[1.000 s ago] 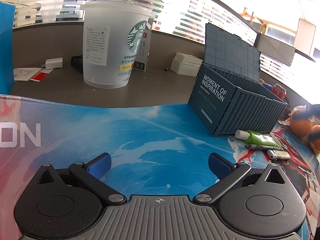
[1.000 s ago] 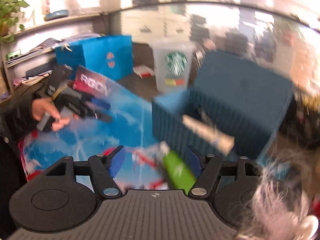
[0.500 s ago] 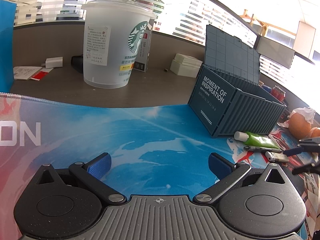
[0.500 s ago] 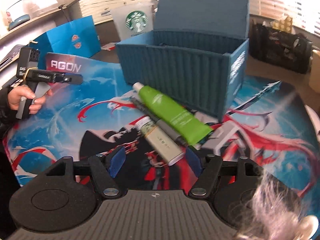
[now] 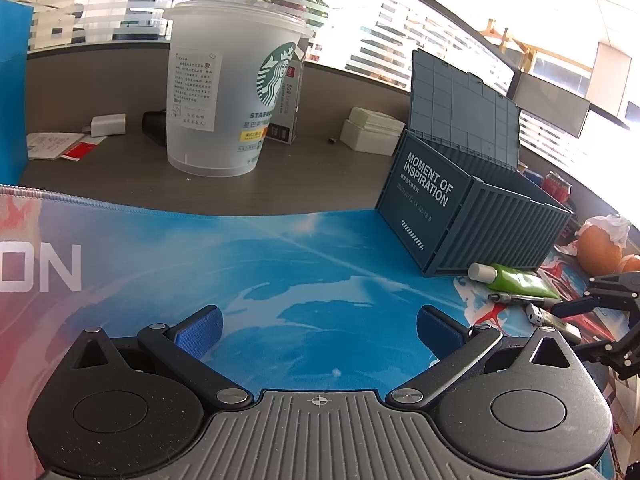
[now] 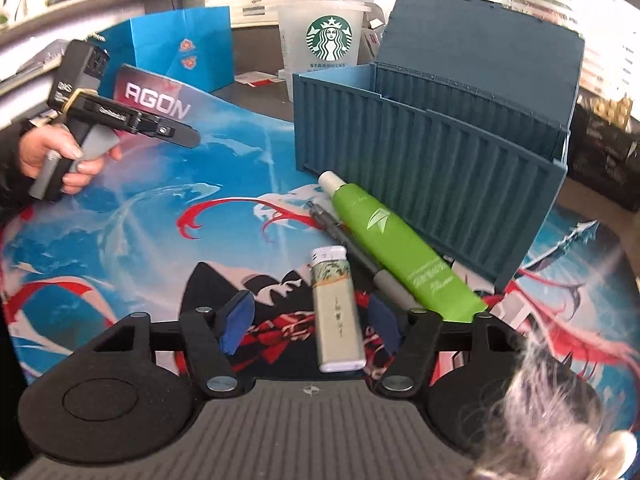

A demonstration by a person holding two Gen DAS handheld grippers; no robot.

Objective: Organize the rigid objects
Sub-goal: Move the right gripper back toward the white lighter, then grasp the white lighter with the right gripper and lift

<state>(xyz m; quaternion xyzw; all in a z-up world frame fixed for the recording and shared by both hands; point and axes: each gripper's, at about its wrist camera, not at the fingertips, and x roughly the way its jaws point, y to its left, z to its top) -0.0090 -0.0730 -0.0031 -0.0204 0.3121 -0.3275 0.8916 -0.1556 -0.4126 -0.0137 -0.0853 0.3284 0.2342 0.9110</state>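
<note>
A pale lighter lies on the printed mat, between the fingers of my right gripper. The jaws are closing; the left pad still stands clear of the lighter. To the right of the lighter lie a grey pen and a green tube with a white cap, against the blue container box, whose lid stands up. My left gripper hovers open over the blue part of the mat with nothing between its fingers. Its view shows the box, tube, pen and lighter at the right.
A large frosted Starbucks cup stands on the desk behind the mat. A blue paper bag is at the far left, a white box behind the container, oranges at the right. A person's hand grips the left tool.
The right gripper swung over from the box and came down onto the mat, so the lighter now lies between its jaws. The left gripper kept still.
</note>
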